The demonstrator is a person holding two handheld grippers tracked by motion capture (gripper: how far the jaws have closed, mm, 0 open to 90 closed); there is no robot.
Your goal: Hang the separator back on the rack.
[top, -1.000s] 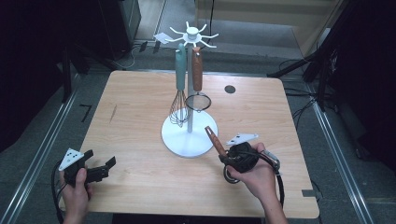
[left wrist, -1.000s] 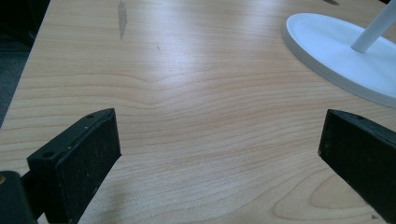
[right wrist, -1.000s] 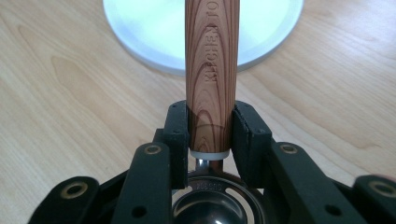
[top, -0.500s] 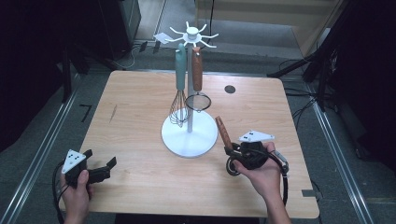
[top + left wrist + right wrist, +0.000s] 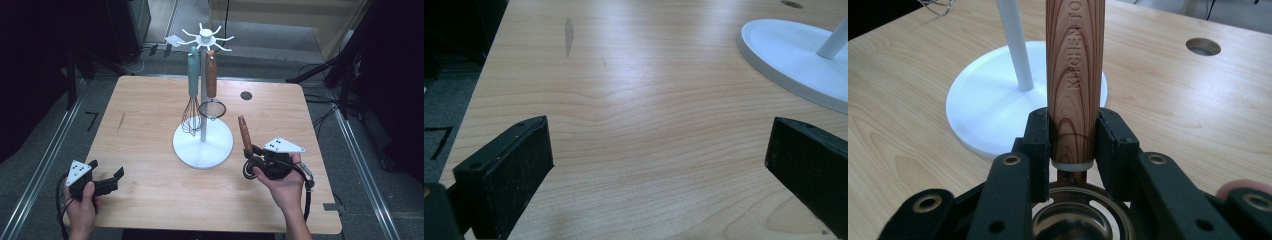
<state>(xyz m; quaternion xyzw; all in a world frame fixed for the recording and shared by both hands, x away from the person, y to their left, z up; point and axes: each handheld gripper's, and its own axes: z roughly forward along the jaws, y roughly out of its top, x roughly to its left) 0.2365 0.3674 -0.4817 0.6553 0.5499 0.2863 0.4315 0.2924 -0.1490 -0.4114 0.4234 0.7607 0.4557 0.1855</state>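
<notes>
A white utensil stand (image 5: 202,145) rises from the middle of the table. From its top hooks hang a teal-handled whisk (image 5: 193,75) and a wood-handled strainer (image 5: 211,75). To the right of the base, my right gripper (image 5: 252,155) is shut on a third utensil's wooden handle (image 5: 244,132), which points up and away. Its jaws clamp the handle (image 5: 1075,65) near its lower end in the right gripper view, with the round metal head (image 5: 1078,220) below them. My left gripper (image 5: 112,180) rests low at the table's front left, open, with bare wood between its fingers (image 5: 509,170).
The stand's round white base (image 5: 794,55) lies ahead and to the right of the left gripper. Just ahead of the held handle is the stand's pole (image 5: 1015,45). A round hole (image 5: 246,95) marks the table's far right. Dark floor and cables surround the table.
The right gripper has moved right and a little away from the person, and the held wooden handle has tipped more upright. The left gripper has barely moved.
</notes>
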